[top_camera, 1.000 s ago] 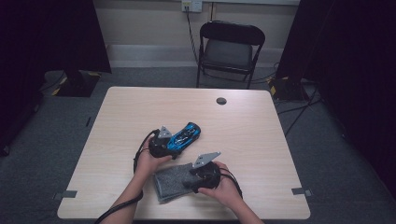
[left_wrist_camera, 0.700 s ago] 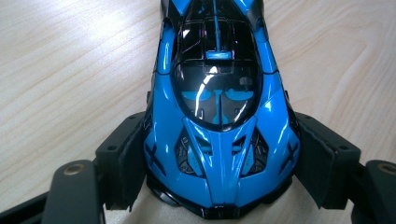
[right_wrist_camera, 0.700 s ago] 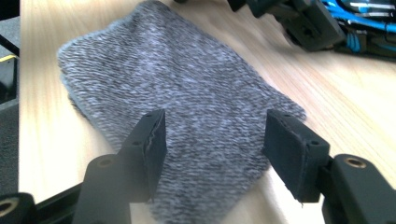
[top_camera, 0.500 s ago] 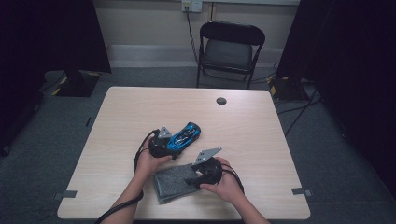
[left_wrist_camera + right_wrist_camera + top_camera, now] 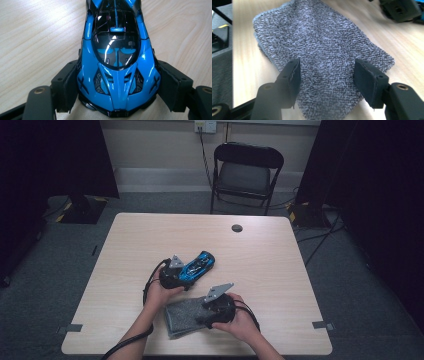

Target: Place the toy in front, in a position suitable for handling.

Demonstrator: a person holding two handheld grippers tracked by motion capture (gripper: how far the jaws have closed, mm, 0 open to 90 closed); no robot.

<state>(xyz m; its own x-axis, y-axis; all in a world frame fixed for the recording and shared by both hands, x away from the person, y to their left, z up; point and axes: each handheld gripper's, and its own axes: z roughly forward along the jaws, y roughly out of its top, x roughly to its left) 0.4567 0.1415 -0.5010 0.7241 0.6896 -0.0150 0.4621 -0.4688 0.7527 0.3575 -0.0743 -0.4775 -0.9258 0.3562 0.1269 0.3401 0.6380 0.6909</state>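
A glossy blue and black toy car (image 5: 201,264) lies on the wooden table (image 5: 125,250), left of centre. My left gripper (image 5: 181,273) is shut on it; in the left gripper view the car (image 5: 117,57) sits nose-first between the two pads (image 5: 68,87), which press on its flanks. A folded grey towel cloth (image 5: 181,316) lies flat near the front edge. My right gripper (image 5: 204,316) hovers over its right end. In the right gripper view its jaws stand apart above the cloth (image 5: 319,40), open, with the right gripper (image 5: 327,72) holding nothing.
A small round dark disc (image 5: 237,228) sits at the table's far side. A black folding chair (image 5: 247,170) stands behind the table. The left gripper's black body (image 5: 402,8) lies just beyond the cloth in the right gripper view.
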